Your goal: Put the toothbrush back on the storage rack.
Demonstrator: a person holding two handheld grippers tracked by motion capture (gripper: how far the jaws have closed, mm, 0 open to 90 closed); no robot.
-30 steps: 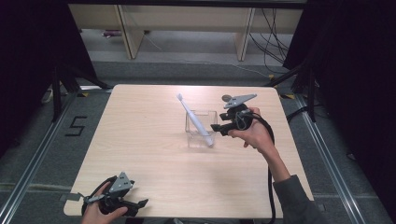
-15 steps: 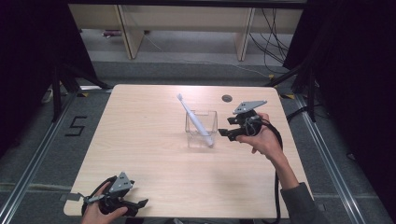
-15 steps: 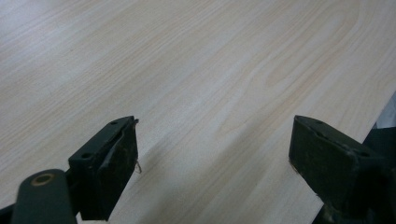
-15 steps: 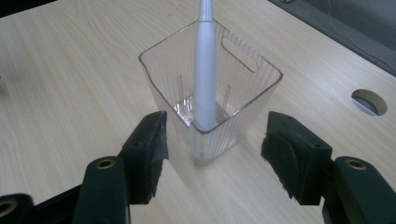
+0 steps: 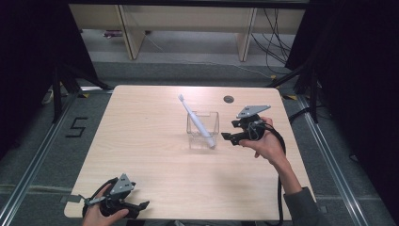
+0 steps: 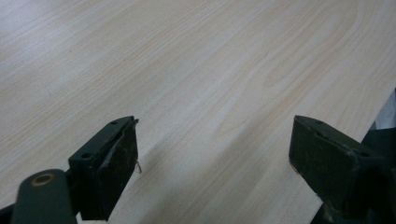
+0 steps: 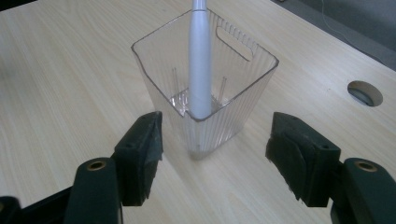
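Toothbrush (image 5: pixel 197 121) already sits in clear cup (image 5: pixel 203 130), frame centre. My right gripper (image 5: pixel 229 138) just spread, empty; left gripper (image 5: pixel 141 205) released, lower left. Only pulling back left.

The right gripper (image 5: pixel 229 138) is held level in the person's right hand (image 5: pixel 268 143), the forearm slanting up from below and the wrist bent so the jaws point sideways, toward the person's left. Its jaws have just been opening and stand wide apart with nothing pressed between the pads (image 7: pixel 140 154). The left gripper (image 5: pixel 141 205) lies low in the left hand (image 5: pixel 101 214), jaws spread wide and empty, pointing toward the person's right, its grey plate facing up above the knuckles and the fingers wrapped around its body.
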